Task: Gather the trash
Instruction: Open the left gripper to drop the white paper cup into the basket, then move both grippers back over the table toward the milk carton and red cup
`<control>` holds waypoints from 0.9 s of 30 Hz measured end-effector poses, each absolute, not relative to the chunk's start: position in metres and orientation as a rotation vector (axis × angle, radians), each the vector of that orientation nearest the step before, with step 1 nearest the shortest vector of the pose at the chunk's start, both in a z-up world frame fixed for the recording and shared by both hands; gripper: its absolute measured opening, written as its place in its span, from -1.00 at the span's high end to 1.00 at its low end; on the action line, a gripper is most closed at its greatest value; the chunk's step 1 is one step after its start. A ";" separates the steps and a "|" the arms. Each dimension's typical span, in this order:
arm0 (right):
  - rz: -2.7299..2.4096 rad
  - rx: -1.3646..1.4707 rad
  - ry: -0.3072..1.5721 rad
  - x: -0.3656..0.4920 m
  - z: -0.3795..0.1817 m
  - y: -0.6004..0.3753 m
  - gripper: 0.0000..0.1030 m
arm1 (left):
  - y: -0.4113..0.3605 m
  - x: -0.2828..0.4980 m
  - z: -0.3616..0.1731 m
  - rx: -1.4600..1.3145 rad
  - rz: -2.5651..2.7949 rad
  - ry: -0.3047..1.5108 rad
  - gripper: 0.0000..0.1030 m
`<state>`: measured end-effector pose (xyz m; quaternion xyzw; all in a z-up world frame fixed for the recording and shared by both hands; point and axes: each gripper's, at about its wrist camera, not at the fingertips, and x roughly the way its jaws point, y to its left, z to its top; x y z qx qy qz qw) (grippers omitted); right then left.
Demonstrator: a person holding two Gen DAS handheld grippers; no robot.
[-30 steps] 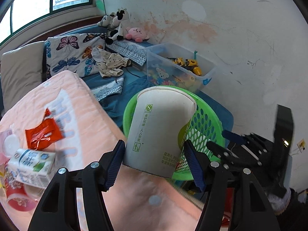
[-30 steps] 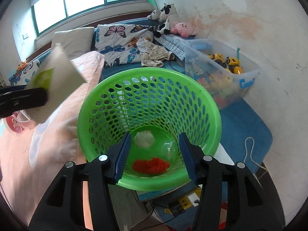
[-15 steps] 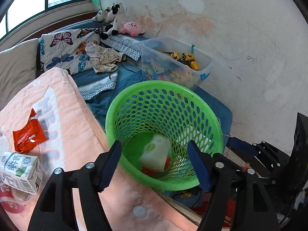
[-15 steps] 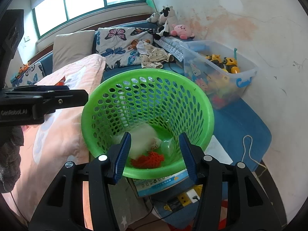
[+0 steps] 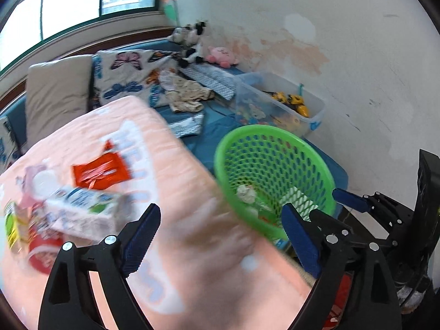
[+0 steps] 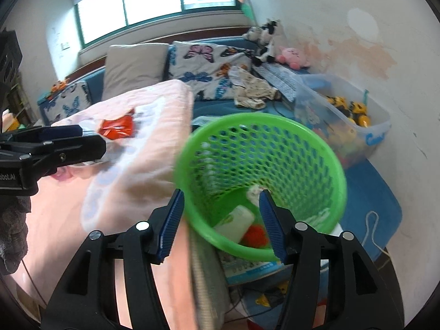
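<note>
My left gripper (image 5: pixel 220 214) is over the pink blanket (image 5: pixel 192 247), its jaws opening wide with nothing between them. It shows side-on as the left gripper (image 6: pixel 93 137) in the right wrist view. Ahead of it on the blanket lie a red wrapper (image 5: pixel 100 173), a milk carton (image 5: pixel 85 211) and a red cup (image 5: pixel 41 250), all blurred. The green basket (image 6: pixel 275 121) holds a white paper cup (image 6: pixel 235 222), an orange-red scrap (image 6: pixel 255 233) and crumpled paper (image 5: pixel 246 192). My right gripper (image 6: pixel 221 195) hangs over the basket's near rim with its jaws opening and not pressing on it.
A clear toy bin (image 6: pixel 357 126) stands behind the basket by the stained wall. Pillows (image 6: pixel 134 66), clothes (image 6: pixel 253 90) and plush toys (image 6: pixel 293 56) lie on the blue bed. A cord (image 6: pixel 371 231) trails on the blue mat. A grey-gloved hand (image 6: pixel 13 225) is at the left edge.
The left gripper let go of the white paper cup, which fell into the basket. It then swung left over the blanket with wider jaws. The right gripper's view shifted left and its jaws widened.
</note>
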<state>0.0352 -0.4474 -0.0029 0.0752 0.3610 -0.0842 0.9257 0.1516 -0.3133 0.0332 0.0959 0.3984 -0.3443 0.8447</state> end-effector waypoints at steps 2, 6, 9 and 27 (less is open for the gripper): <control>-0.143 0.142 0.735 0.042 0.001 -0.434 -0.15 | -0.294 0.152 0.036 0.187 -0.701 0.838 -0.71; -0.082 0.118 0.740 0.054 0.005 -0.411 -0.16 | -0.257 0.157 0.039 0.155 -0.637 0.843 -0.72; -0.037 0.087 0.747 0.068 0.008 -0.391 -0.16 | -0.227 0.162 0.038 0.127 -0.581 0.855 -0.72; 0.204 -0.026 0.797 0.145 0.008 -0.296 -0.17 | -0.086 0.206 0.042 0.013 -0.294 0.882 -0.72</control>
